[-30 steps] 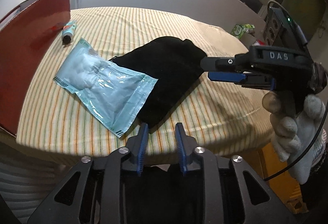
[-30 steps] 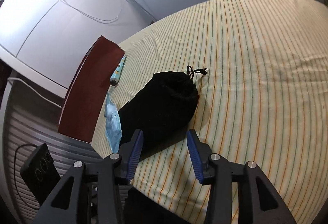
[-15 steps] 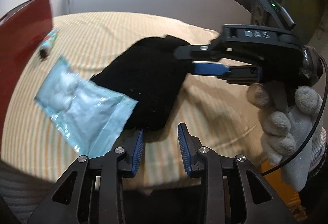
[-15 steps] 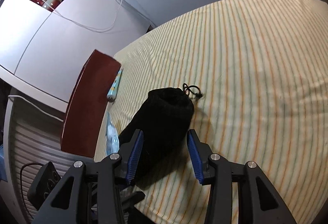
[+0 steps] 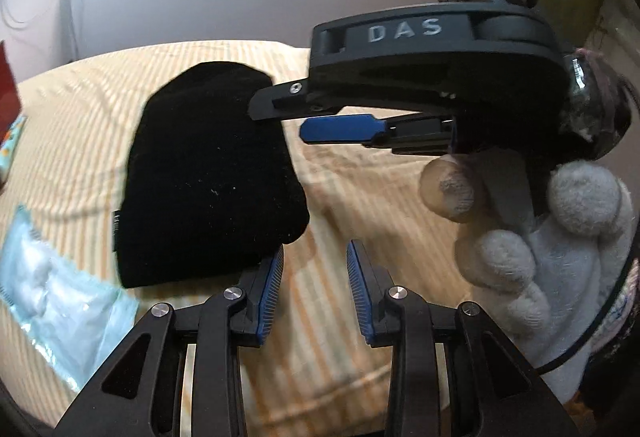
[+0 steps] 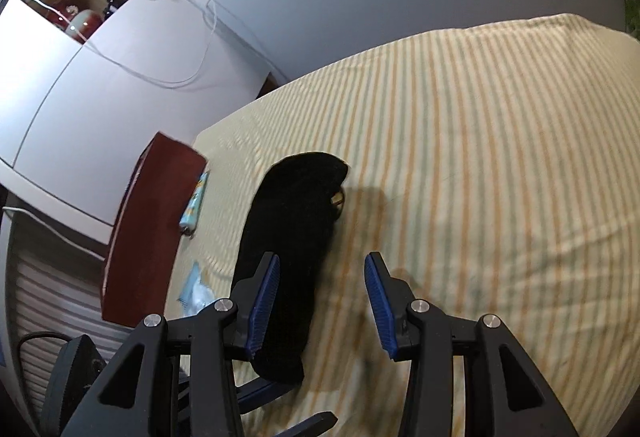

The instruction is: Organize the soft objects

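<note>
Pouch: black pouch (image 5: 208,173) lies flat on the striped worktop (image 6: 480,157), likely laid out for an easy grab; nothing grips it.
Packet: clear packet (image 5: 52,293) sits just left of the pouch, its edge touching.
Box: red box (image 6: 152,221) stands further left of the pouch, probably the container.
Left claw (image 5: 314,281): spread, empty, tilted down just right of the pouch's near corner.
Right claw (image 6: 322,301): spread, empty, angled down over the pouch's near end; a gloved hand (image 5: 560,249) holds its handle.
</note>
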### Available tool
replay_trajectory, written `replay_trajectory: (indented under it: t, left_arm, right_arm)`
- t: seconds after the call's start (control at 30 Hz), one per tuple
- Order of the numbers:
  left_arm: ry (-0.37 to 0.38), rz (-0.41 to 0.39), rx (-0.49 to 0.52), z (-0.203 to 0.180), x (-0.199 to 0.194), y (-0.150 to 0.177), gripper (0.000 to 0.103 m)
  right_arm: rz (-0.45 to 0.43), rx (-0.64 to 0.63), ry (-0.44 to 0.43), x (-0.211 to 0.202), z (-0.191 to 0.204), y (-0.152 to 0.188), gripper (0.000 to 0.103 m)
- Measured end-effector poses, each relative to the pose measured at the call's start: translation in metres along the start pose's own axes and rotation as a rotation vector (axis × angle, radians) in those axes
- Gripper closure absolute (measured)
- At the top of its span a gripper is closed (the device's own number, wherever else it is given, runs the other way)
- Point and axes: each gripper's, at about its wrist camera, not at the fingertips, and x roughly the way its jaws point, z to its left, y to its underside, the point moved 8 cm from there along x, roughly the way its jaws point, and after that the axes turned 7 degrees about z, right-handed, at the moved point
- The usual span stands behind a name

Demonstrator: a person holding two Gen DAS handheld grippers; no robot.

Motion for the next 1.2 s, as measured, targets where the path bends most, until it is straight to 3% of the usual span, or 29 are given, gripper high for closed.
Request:
replay_trajectory:
  t: [0.2, 0.27, 0.33, 0.4, 0.47, 0.57, 0.73, 1.2]
  left_arm:
    - [0.060, 0.022, 0.039, -0.011, -0.011, 0.006, 0.071]
    - [0.089, 0.022, 0.031, -0.007, -0.025, 0.015, 0.062]
    - [0.095, 0.009, 0.020, 0.001, -0.039, 0.020, 0.046]
    - [0.108, -0.002, -0.001, 0.007, -0.054, 0.031, 0.040]
    - [0.112, -0.012, -0.008, 0.014, -0.065, 0.035, 0.040]
    - [0.040, -0.043, -0.023, 0.038, -0.078, 0.031, 0.040]
    - [0.016, -0.002, -0.056, 0.073, -0.068, 0.008, 0.040]
    - [-0.005, 0.115, -0.013, 0.077, -0.009, -0.018, 0.040]
  right_arm:
    - [-0.002, 0.014, -0.001, -0.014, -0.018, -0.002, 0.062]
    - [0.003, 0.013, 0.001, -0.016, -0.019, 0.000, 0.061]
    - [0.009, 0.025, -0.011, -0.017, -0.020, 0.003, 0.056]
    - [0.020, 0.042, -0.038, -0.016, -0.019, 0.007, 0.056]
    - [0.026, 0.045, -0.044, -0.015, -0.017, 0.009, 0.056]
    - [0.033, 0.031, -0.042, -0.012, -0.010, 0.014, 0.055]
    - [0.053, 0.018, -0.032, -0.008, 0.000, 0.024, 0.054]
    - [0.091, 0.012, -0.032, 0.015, 0.018, 0.030, 0.054]
